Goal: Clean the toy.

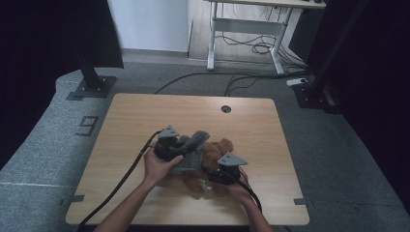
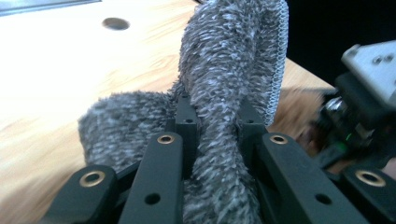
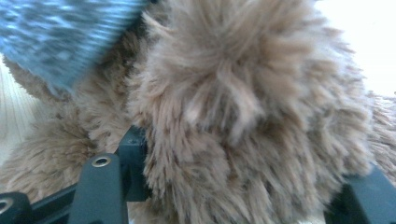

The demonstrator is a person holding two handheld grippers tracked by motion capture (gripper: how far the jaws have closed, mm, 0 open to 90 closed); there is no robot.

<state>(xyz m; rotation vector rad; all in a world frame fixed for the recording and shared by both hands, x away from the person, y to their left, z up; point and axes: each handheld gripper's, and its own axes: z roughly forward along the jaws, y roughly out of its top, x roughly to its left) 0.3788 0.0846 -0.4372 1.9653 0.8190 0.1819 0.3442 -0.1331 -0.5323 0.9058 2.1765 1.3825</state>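
On the pale wooden counter (image 1: 145, 121) a person works two hand-held grippers over a heap of soft things near the front edge.

The left gripper (image 1: 180, 145) has its jaws pinched tight on a grey, speckled fleece garment with a stitched mesh-like hem (image 2: 224, 79). In the left gripper view a fold of that cloth passes straight between the two black jaws and rises beyond them, upright and slightly curled, while a second lobe sags to the left onto the wood.

The right gripper (image 1: 220, 175) sits just beside it, toward the person's right, with its jaws around a brown, long-haired plush toy (image 3: 243, 107). In the right gripper view fur packs the gap from one jaw to the other, and the jaws stand part-way closed; whether they press firmly enough to hold the toy cannot be told.

The relation that matters is this: the grey garment lies over the left upper part of the plush toy, its edge crossing the top left of the right gripper view, so the two things overlap. The garment's long axis runs away from the left jaws, up and toward the far side of the counter. The left hand is the nearer one to the garment, the right to the toy; parting or dressing them would likely mean moving the garment along that axis while the toy is steadied.
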